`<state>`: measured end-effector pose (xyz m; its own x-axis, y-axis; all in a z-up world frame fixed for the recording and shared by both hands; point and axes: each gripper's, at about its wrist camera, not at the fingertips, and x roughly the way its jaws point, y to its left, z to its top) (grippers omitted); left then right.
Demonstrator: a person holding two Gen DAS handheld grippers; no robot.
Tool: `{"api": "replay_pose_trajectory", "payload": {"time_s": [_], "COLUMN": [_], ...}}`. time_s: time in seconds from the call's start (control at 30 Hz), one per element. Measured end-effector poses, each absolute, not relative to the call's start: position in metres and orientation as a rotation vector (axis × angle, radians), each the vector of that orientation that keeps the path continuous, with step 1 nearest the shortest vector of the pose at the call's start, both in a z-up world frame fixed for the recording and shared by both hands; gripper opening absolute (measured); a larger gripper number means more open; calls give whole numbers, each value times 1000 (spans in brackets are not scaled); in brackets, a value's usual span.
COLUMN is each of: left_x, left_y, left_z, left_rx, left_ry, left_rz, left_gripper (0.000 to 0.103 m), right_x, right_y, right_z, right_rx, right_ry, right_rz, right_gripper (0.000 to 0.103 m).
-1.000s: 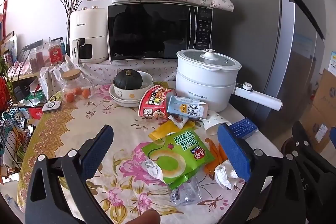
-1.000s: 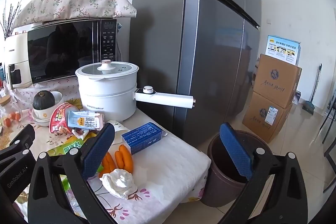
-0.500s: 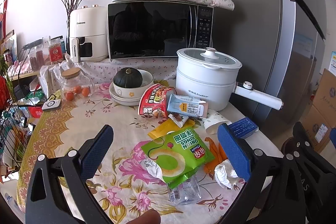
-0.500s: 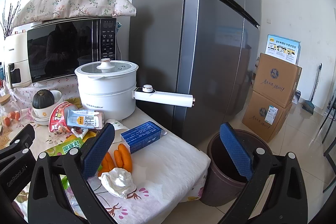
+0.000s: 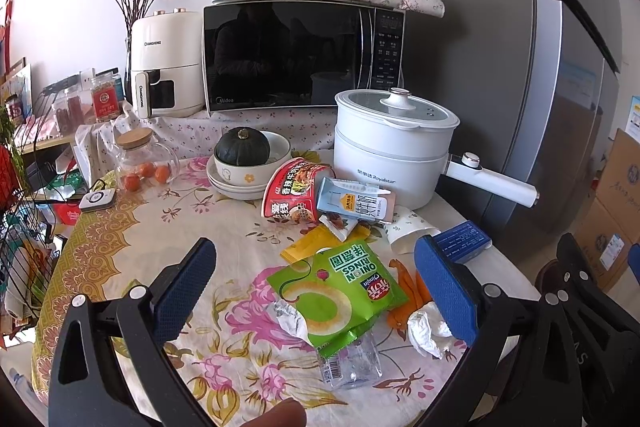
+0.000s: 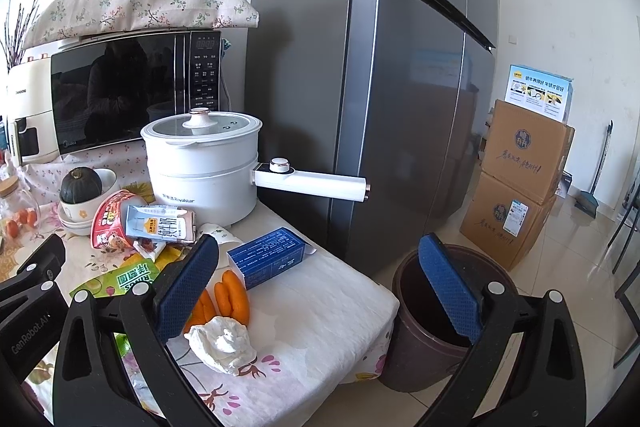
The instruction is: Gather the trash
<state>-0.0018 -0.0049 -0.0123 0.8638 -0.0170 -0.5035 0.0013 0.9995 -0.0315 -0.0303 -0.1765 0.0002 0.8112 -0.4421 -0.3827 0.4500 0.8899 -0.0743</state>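
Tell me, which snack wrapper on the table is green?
The onion rings bag, lying atop a clear bottle; the wrapper behind it is yellow.

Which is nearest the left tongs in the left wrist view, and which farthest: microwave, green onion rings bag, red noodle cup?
1. Green onion rings bag: between the left tongs.
2. Red noodle cup: mid-table, on its side.
3. Microwave: at the back, against the wall.
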Motion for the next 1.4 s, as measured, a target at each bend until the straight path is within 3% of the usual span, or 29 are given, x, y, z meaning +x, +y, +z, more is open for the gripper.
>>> {"api": "replay_pose_trajectory", "payload": {"time_s": [1.4], "left_x": [0], "left_y": [-22], "left_z": [-16], "left_rx": [-7], "left_ry": [555], "left_rz": [-34], "left_gripper": [97], "right_x": [-35], "right_y": [-190], "right_z": [-2], "right_rx": [11], "right_ry": [418], "right_rz": [-503], "right_gripper": [96]}}
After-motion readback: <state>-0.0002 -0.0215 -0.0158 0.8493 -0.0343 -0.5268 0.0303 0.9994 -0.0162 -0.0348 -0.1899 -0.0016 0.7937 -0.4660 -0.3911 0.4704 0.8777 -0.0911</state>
